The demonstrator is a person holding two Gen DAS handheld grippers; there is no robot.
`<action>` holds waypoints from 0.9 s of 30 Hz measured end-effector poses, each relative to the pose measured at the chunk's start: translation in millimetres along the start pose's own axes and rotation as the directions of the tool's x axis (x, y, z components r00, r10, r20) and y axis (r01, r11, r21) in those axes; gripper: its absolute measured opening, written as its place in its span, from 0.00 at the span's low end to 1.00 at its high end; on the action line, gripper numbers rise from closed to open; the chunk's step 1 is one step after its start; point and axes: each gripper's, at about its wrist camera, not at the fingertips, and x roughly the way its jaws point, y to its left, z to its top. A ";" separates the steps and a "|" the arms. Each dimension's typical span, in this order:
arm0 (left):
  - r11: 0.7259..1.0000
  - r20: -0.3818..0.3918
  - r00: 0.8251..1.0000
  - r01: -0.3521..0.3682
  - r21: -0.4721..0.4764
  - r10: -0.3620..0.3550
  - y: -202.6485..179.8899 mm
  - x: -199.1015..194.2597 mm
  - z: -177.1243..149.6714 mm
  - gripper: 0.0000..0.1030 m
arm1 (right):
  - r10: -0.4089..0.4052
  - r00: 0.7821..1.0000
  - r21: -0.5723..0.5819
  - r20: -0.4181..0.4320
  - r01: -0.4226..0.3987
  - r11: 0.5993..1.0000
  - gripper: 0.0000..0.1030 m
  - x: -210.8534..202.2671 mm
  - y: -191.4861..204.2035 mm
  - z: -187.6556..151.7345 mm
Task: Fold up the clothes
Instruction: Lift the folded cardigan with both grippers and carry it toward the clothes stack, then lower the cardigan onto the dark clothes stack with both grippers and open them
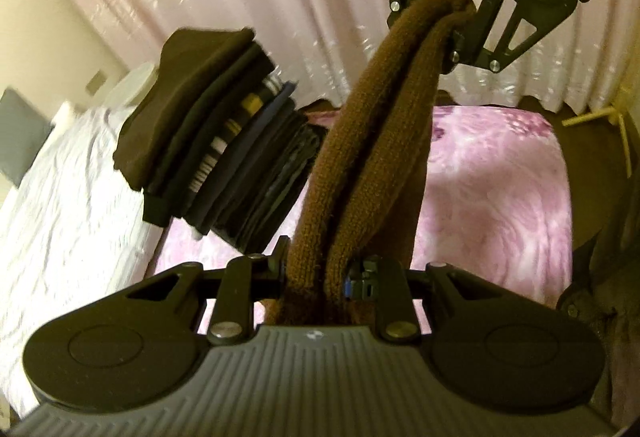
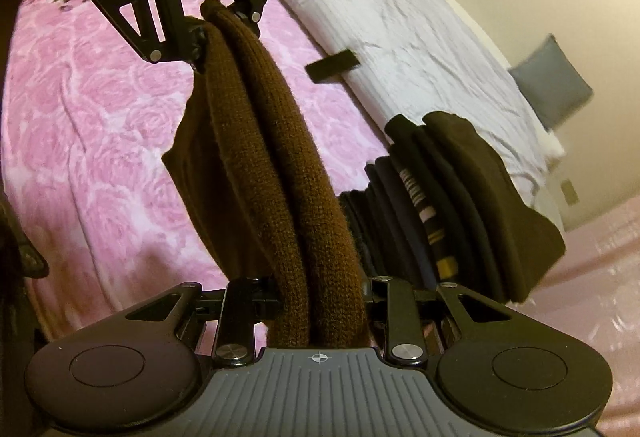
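A: Where's the knit [image 1: 360, 157]?
B: Centre of frame, stretched between both grippers above the pink blanket [image 1: 500, 177].
A: Jaws?
B: Left gripper [image 1: 316, 277] and right gripper [image 2: 320, 297] each pinch an end.
A: The stack [image 1: 224, 141]?
B: Left of centre, folded.

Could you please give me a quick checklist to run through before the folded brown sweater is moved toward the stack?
1. Left gripper shut on the brown knit sweater: ok.
2. Right gripper shut on the other end: ok.
3. Sweater held up between both grippers, fold kept together: ok, though one layer hangs lower.
4. Stack of folded dark clothes on the pink floral blanket stands tidy: ok.
5. Top of the stack flat enough to take the sweater: cannot tell.
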 end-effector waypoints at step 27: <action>0.880 0.237 0.865 -0.469 0.072 0.442 261.3 31.3 224.1 0.20 | -0.432 0.865 0.199 0.257 0.390 0.899 0.27 16.7 -341.6 37.0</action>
